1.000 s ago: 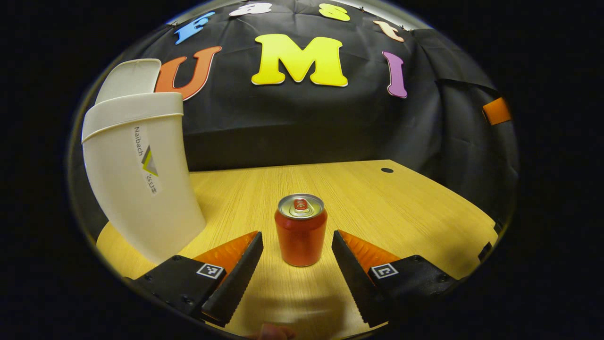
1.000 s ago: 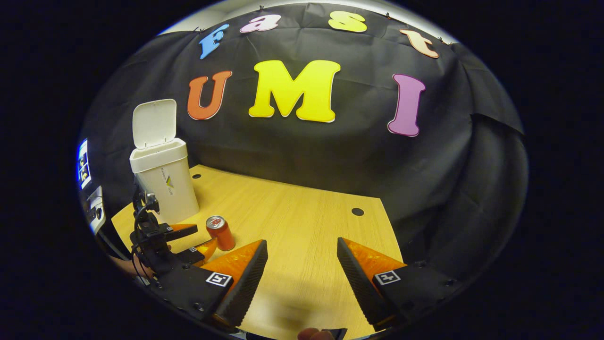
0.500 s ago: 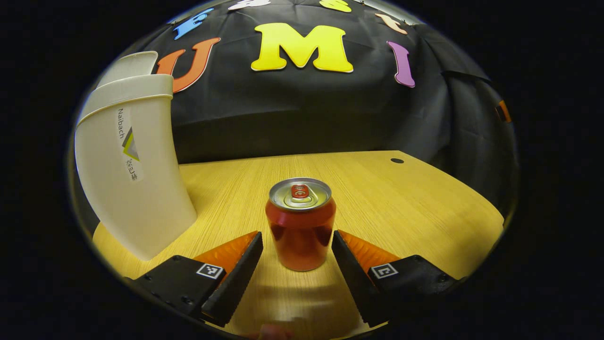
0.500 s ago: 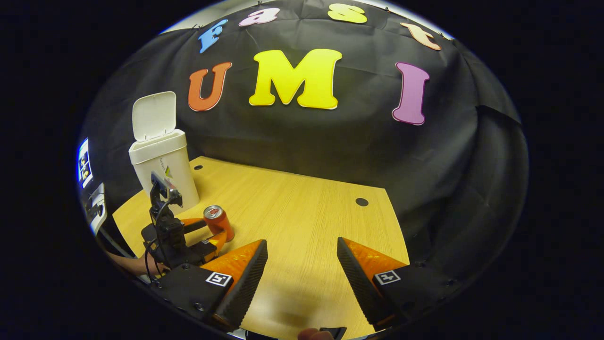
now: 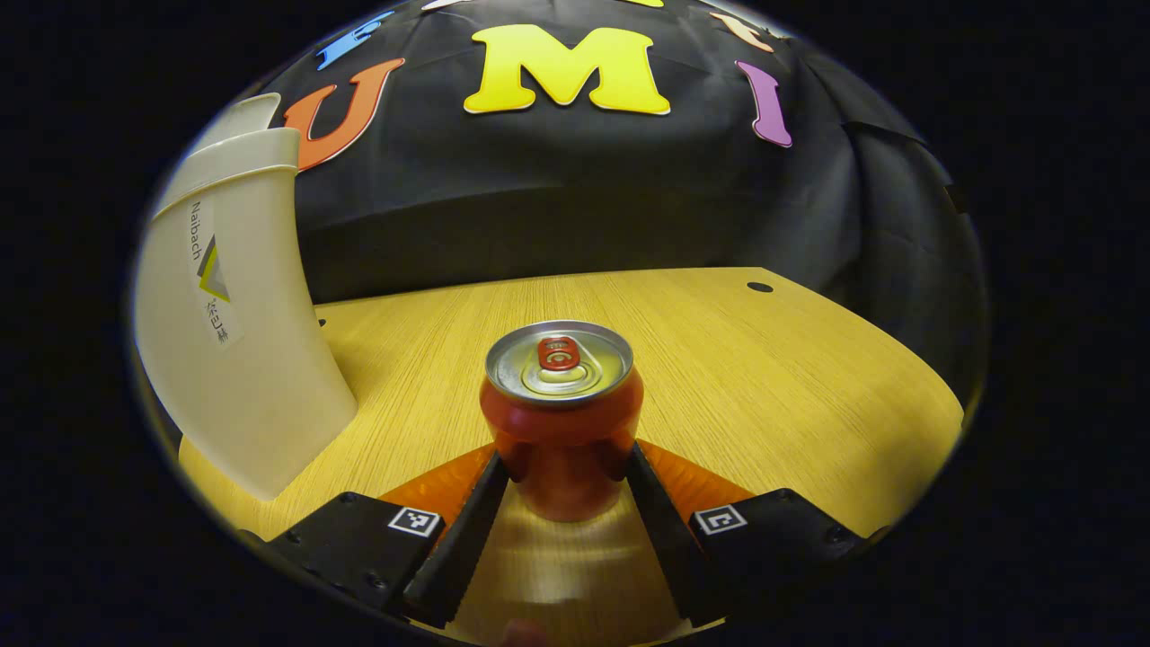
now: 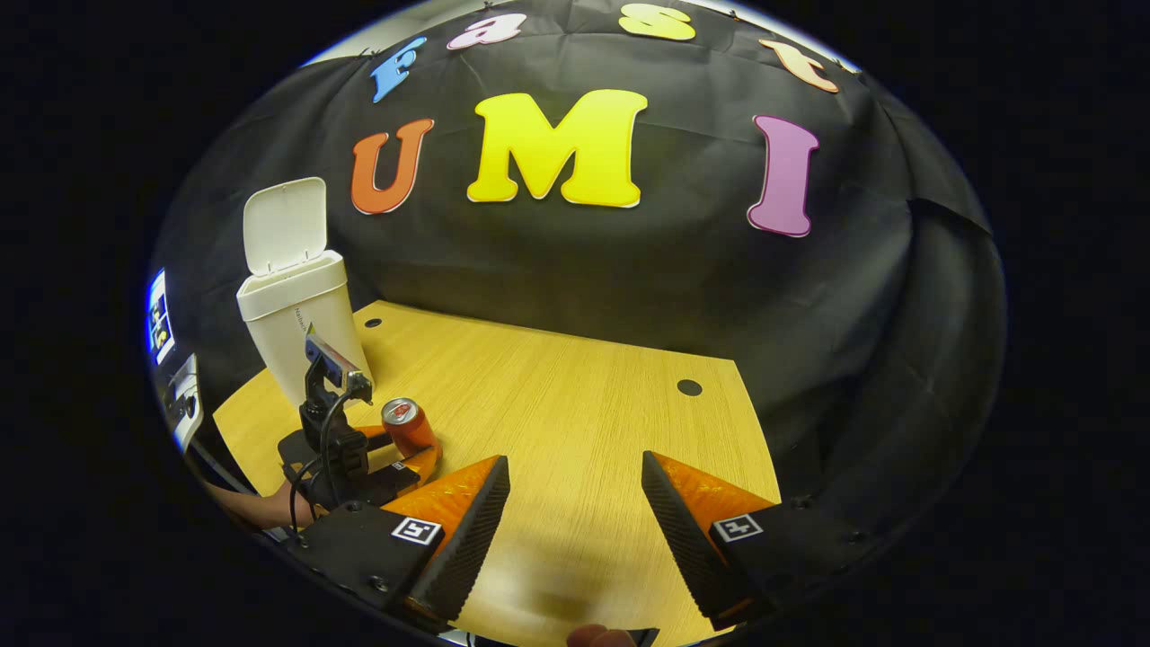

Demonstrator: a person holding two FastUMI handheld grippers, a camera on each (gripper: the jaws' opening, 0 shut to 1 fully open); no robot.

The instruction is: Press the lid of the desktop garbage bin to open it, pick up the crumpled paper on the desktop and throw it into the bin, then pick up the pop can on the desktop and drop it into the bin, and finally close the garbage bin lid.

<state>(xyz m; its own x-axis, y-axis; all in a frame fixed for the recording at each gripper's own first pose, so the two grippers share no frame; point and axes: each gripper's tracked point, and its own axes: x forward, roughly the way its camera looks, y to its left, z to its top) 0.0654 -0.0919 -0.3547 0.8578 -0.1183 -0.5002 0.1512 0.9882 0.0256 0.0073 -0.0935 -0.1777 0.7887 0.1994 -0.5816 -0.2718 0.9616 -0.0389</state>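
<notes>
The bin (image 5: pixel 235 341) is cut off at the left edge of the left gripper view, its lid (image 5: pixel 235 121) mostly out of sight. Its inside is hidden in both views. The pop can (image 5: pixel 561 418) hides the left gripper (image 5: pixel 563 472) fingertips.

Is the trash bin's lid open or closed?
Open. The lid stands straight up behind the garbage bin, so its top is uncovered.

Sharp, warm overhead light, glare on the table (image 5: pixel 719 359), strong fisheye bending at edges.
</notes>
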